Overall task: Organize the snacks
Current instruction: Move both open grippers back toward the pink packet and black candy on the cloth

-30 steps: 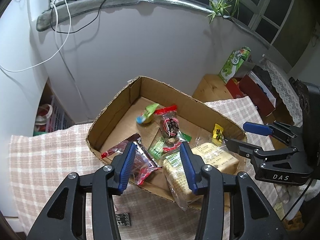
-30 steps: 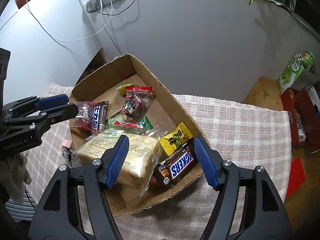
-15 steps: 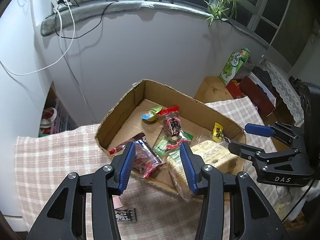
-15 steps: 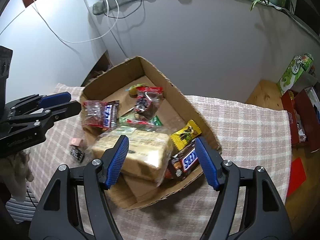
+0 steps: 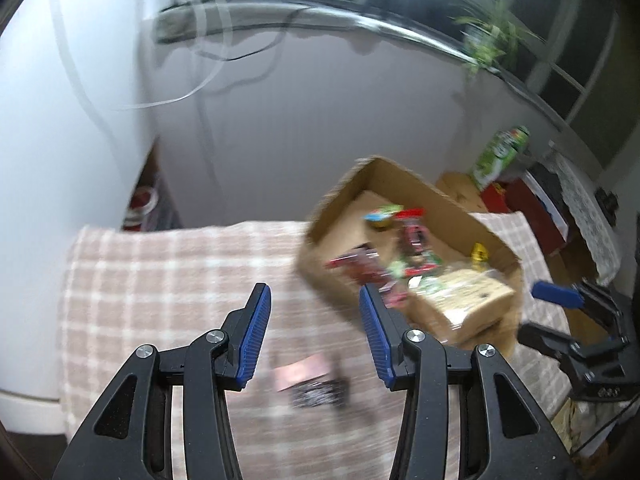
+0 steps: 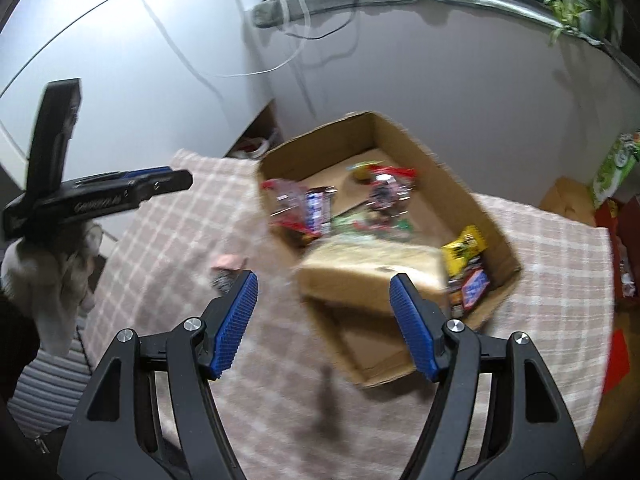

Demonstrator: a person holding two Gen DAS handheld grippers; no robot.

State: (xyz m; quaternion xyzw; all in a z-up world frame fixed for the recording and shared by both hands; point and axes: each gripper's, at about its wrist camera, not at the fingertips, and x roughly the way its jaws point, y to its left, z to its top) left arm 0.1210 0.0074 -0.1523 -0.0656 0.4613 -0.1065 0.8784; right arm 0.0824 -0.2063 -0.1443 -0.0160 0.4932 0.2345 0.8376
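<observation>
your left gripper [image 5: 312, 326] and right gripper [image 6: 324, 314] gape empty; next, grab the dark packet [image 5: 320, 394] at lower centre for the box [image 5: 436, 200].

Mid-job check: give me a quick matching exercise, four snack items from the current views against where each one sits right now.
Things:
1. bread loaf
2. yellow packet
3. pink wrapper
4. Snickers bar

Places:
A. on the checked cloth, outside the box
B. in the cardboard box, its near right corner
C. in the box, large, near the front
D. in the box, by the right wall, just behind the dark bar

Pairs: 1-C, 2-D, 3-A, 4-B
</observation>
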